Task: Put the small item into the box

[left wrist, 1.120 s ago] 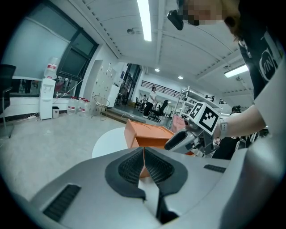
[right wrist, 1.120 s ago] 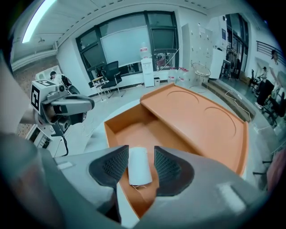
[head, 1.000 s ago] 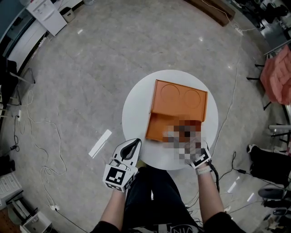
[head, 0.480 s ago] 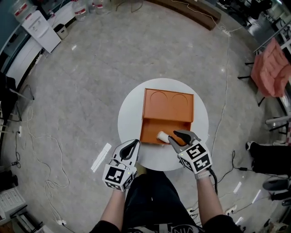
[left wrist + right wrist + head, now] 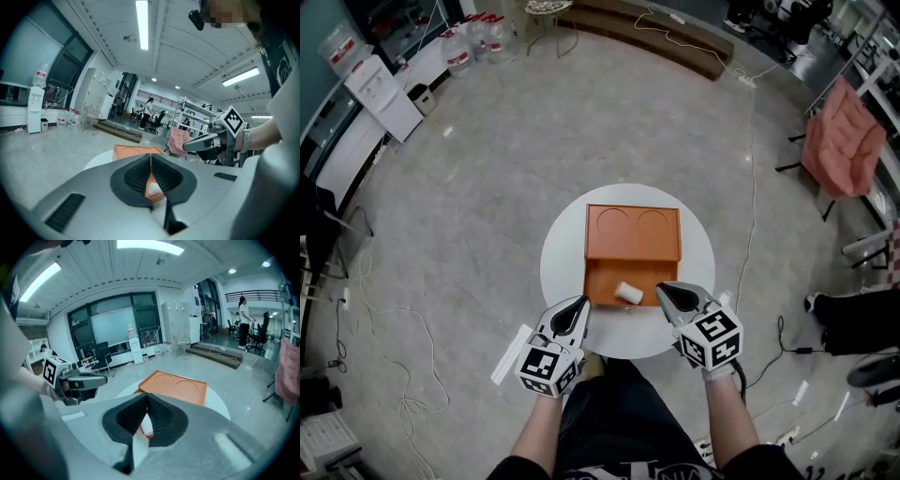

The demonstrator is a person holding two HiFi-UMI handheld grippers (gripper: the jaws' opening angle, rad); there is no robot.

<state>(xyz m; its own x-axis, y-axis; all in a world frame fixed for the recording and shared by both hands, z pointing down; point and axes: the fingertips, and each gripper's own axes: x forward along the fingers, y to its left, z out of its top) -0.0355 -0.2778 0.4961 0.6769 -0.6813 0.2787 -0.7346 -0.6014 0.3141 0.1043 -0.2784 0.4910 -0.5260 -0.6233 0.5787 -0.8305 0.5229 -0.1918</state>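
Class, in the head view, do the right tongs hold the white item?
No, the white item lies in the orange box, apart from the right tongs.

Grey floor (image 5: 487,169) strewn with loose cables (image 5: 370,281) lies left of the left gripper (image 5: 581,303). Far ahead of it stand a white water dispenser (image 5: 382,94) and water bottles (image 5: 473,47); ahead and right of the right gripper (image 5: 662,291) a pink cloth (image 5: 836,141) hangs on a rack (image 5: 789,141).
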